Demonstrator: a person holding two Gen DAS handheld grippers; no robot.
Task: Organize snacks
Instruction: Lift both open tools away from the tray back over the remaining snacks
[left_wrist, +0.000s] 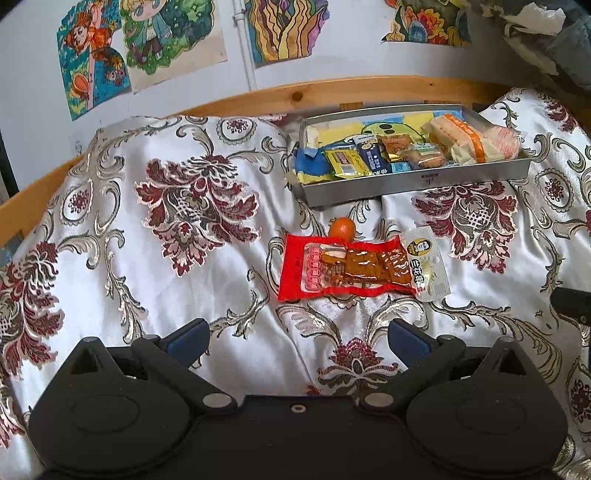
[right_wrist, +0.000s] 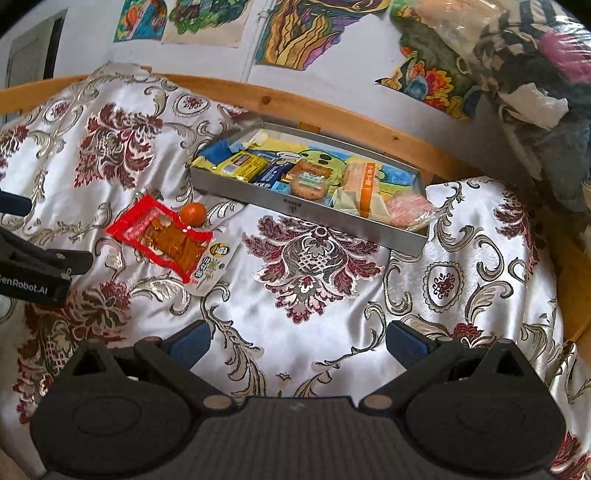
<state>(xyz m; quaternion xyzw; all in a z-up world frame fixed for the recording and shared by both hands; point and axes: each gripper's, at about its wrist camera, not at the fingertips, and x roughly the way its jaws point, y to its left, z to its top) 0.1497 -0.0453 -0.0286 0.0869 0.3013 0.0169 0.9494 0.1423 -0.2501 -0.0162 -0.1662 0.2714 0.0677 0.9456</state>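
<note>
left gripper (left_wrist: 297, 338): jaws being held wide apart, nothing gripped | right gripper (right_wrist: 297, 339): jaws being held wide apart, nothing gripped | red snack packet (left_wrist: 354, 267) being left lying on bedspread (left_wrist: 166, 288), touching orange ball (left_wrist: 341, 227), near snack-filled metal tray (left_wrist: 413, 182)

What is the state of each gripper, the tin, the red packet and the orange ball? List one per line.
Left gripper: open, empty, above the cloth.
Right gripper: open, empty.
Tin: lidless, holding several wrapped snacks.
Red packet: sealed, flat on the cloth, outside the tin.
Orange ball: on the cloth, just behind the packet.
</note>
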